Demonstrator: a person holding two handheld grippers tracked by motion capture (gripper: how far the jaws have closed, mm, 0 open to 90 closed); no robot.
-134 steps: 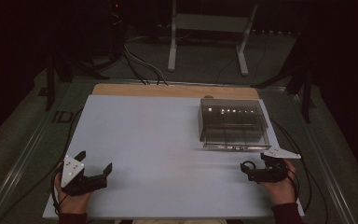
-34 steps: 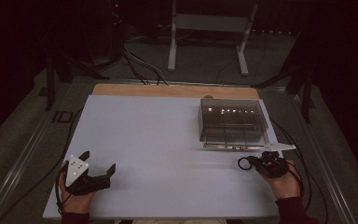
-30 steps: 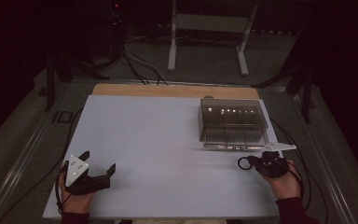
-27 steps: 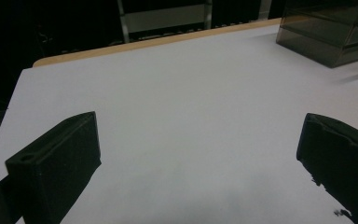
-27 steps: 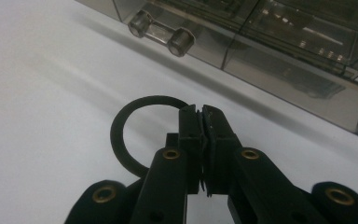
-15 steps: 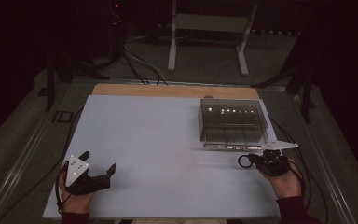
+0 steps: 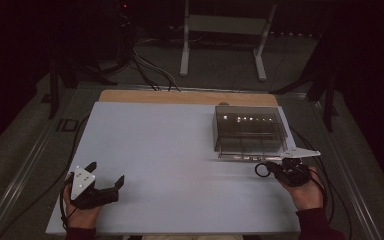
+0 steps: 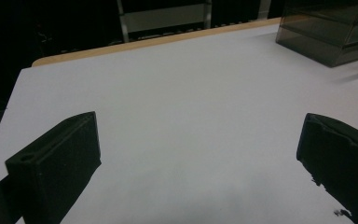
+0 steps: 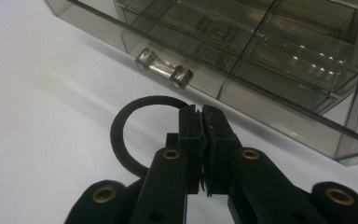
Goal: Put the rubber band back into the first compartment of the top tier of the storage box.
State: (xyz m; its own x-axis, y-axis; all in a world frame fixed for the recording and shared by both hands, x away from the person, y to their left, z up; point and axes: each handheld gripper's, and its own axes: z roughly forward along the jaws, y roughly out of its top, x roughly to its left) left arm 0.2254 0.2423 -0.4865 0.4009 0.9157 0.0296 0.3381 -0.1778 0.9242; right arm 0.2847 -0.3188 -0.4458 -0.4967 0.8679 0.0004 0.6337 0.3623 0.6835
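One black ring [image 9: 121, 135] is sitting in play, and the right tongs [image 9: 203, 114] are pinching it, pressed together on its band. The loop is bulging out to the left of the tong tips in the right gripper view, standing roughly on edge, its open face looking toward the camera; being round, it is showing no clear long axis. In the high view the ring [image 7: 261, 170] is poking out leftward from the right tongs [image 7: 275, 169], just above the table [image 7: 180, 150].

Just ahead of those tips, one smoky clear box [image 9: 261, 60] is lying with its front wall close by, and one small clear handle [image 9: 164, 67] is jutting from that wall, near the ring but apart from it. Dividers inside are splitting the box into several compartments; I cannot tell whether anything is lying in them.

Two tongs in all: the left tongs [image 7: 105, 175] are resting well apart from the ring, far across the table, spread wide with only bare table between them. In the left gripper view the box [image 8: 335, 32] is showing far off to the upper right.
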